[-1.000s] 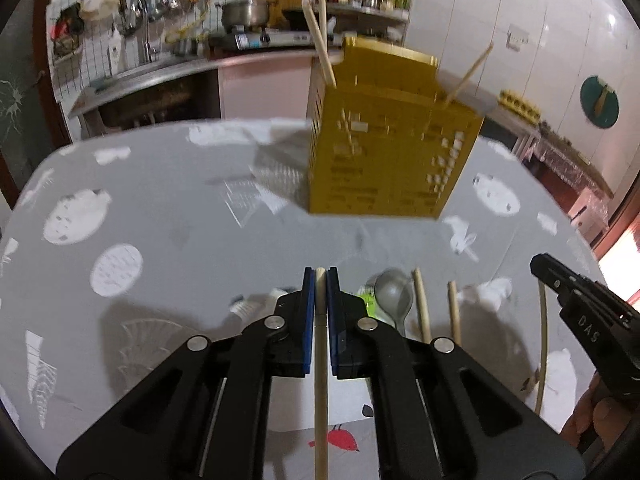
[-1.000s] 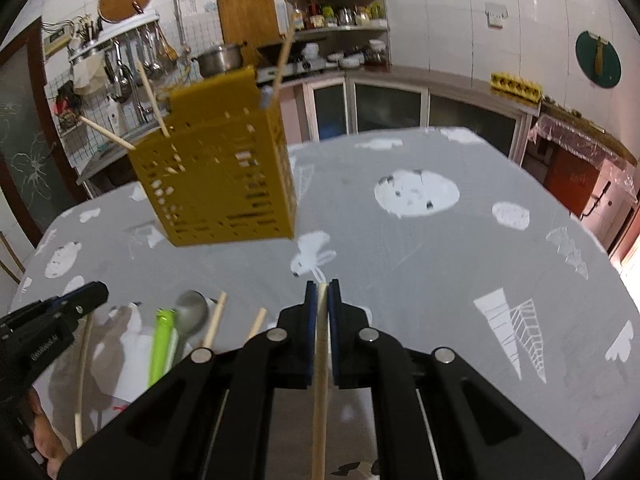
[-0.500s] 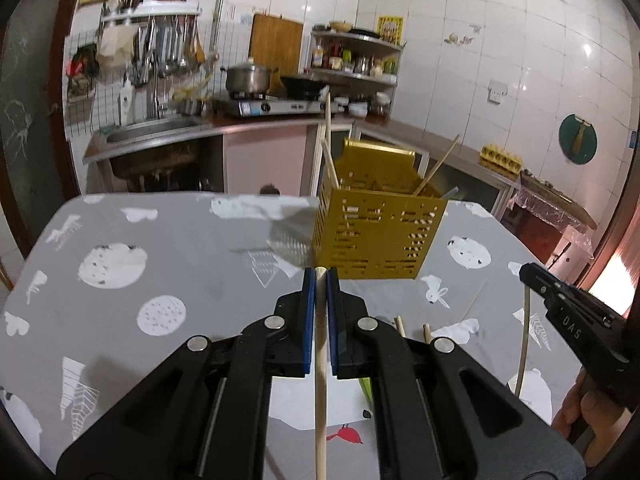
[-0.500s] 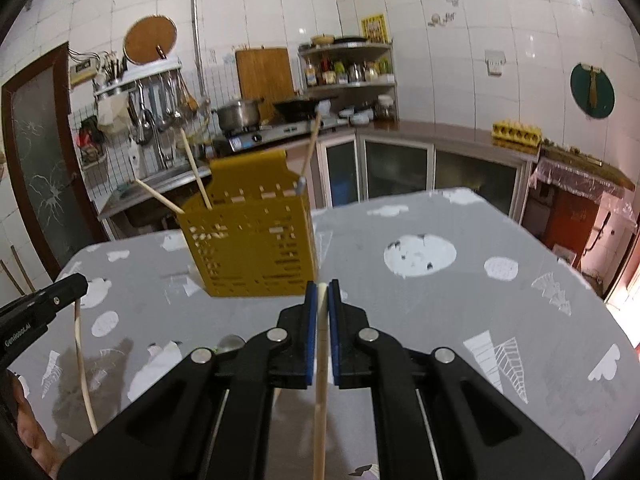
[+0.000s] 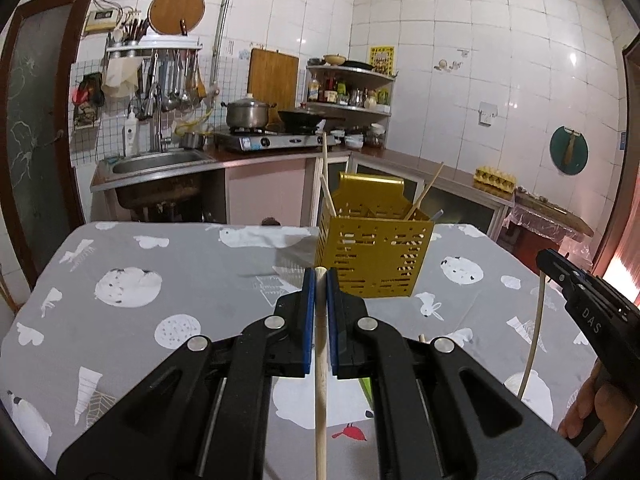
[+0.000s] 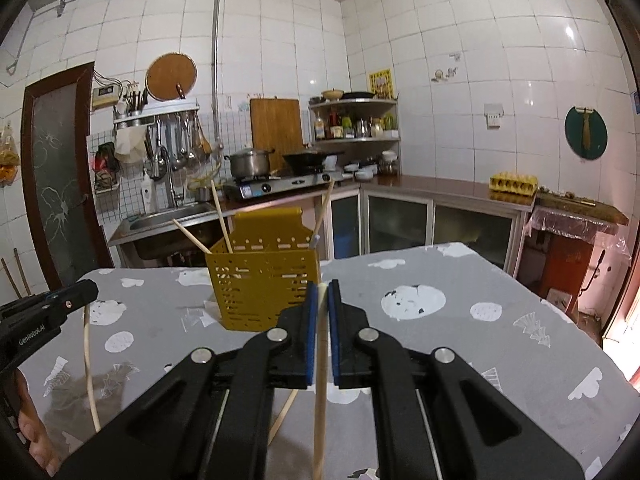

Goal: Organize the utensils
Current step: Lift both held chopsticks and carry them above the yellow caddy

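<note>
Both fingers clamped on chopsticks before yellow caddy.

Both cameras are riding low behind their own jaws, looking forward and slightly down across the grey patterned counter toward the tiled kitchen wall. The left wrist view is sitting left of the yellow utensil basket, catching the right gripper at its right edge. The right wrist view is facing the same basket from the other side, with the left gripper poking in at its left edge. Both are sharing the basket, stove and sink.
</note>
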